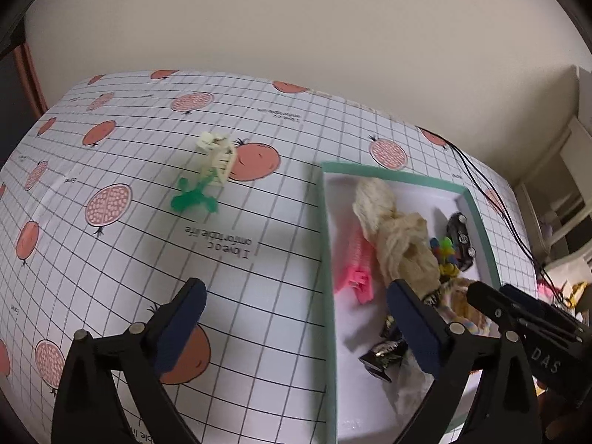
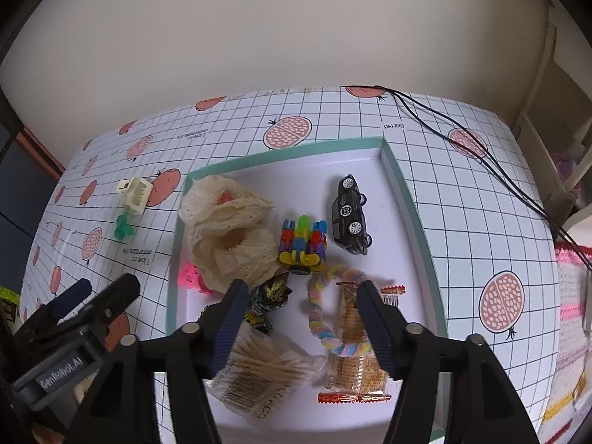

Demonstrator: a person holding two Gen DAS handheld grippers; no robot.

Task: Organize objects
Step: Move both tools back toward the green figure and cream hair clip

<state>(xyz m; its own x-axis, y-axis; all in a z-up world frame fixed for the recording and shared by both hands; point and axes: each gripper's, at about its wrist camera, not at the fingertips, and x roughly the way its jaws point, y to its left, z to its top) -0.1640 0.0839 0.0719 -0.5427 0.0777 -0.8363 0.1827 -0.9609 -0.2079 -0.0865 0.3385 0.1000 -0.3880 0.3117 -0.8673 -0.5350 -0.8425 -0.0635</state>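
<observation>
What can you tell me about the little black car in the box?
The black toy car looks like a small glossy model, maybe metal or hard plastic. It lies tipped on its side, so silver-hubbed wheels and a round emblem face up. It sits on the white floor of the green-rimmed box, toward the far right corner. Nothing seems to touch it; the colourful block toy lies just beside it, and neither tool holds it.
</observation>
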